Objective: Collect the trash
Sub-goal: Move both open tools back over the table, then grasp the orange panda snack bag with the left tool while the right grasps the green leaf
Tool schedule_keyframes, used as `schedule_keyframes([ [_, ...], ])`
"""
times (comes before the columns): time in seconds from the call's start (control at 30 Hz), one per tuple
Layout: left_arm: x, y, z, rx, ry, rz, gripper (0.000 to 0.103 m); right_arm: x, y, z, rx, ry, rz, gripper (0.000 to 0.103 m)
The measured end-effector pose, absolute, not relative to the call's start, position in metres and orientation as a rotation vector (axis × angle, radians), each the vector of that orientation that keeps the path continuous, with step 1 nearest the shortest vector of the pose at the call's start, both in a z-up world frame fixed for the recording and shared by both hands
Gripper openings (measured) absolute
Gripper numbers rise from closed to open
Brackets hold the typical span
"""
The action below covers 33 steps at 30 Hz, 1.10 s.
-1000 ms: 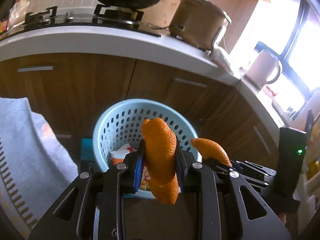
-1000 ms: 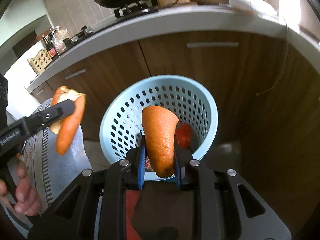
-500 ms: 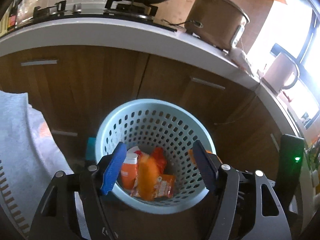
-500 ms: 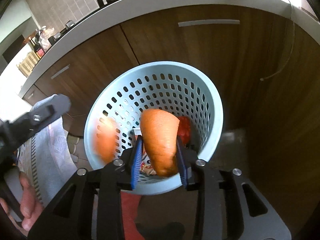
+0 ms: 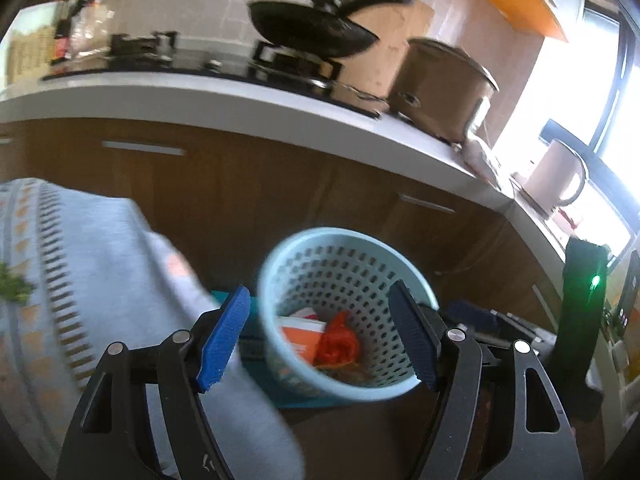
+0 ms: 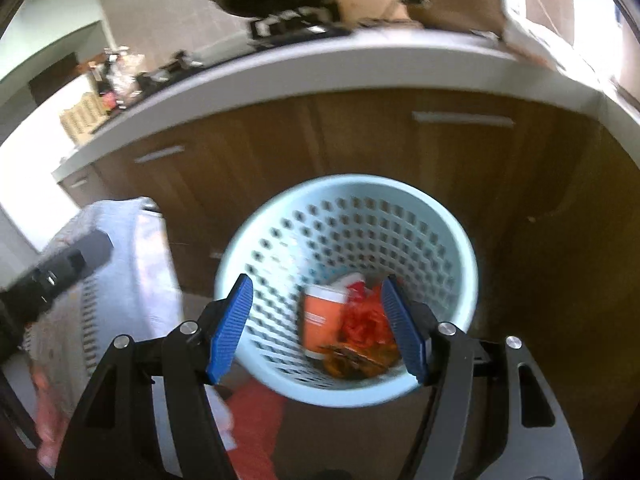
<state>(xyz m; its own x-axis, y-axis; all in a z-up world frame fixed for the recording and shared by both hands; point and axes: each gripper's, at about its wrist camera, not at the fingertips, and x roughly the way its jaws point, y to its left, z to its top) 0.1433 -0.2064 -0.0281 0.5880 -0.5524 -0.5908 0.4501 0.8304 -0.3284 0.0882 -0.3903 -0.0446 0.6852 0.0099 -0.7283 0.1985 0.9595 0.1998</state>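
Hovering over the basket, both hand-held grippers are held spread and empty.
Left hand-held gripper, right hand-held gripper; trash is seen lying inside the basket.

1. A perforated basket stands on the floor in front of the cabinet doors under the bench
2. Inside the basket lie a cup and, to its right, crumpled wrappers
3. A cloth lies left of the basket
4. On the bench, a pan sits on the stove, with a cooker pot to its right
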Motion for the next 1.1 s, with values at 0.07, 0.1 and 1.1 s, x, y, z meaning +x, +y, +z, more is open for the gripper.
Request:
schedule_keyframes([
  [0.07, 0.137, -0.185, -0.026, -0.172, 0.724, -0.555, 0.07, 0.092, -0.372, -0.04, 0.248, 0.806, -0.067, 0.063],
  [0.1, 0.134, -0.17, -0.025, -0.184, 0.722, -0.531, 0.07, 0.096, -0.358, -0.039, 0.233, 0.81, -0.038, 0.063],
  [1.1, 0.172, 0.162, -0.074, -0.278, 0.863, 0.188, 0.062, 0.162, -0.1, -0.073, -0.027, 0.837, 0.378, 0.063],
])
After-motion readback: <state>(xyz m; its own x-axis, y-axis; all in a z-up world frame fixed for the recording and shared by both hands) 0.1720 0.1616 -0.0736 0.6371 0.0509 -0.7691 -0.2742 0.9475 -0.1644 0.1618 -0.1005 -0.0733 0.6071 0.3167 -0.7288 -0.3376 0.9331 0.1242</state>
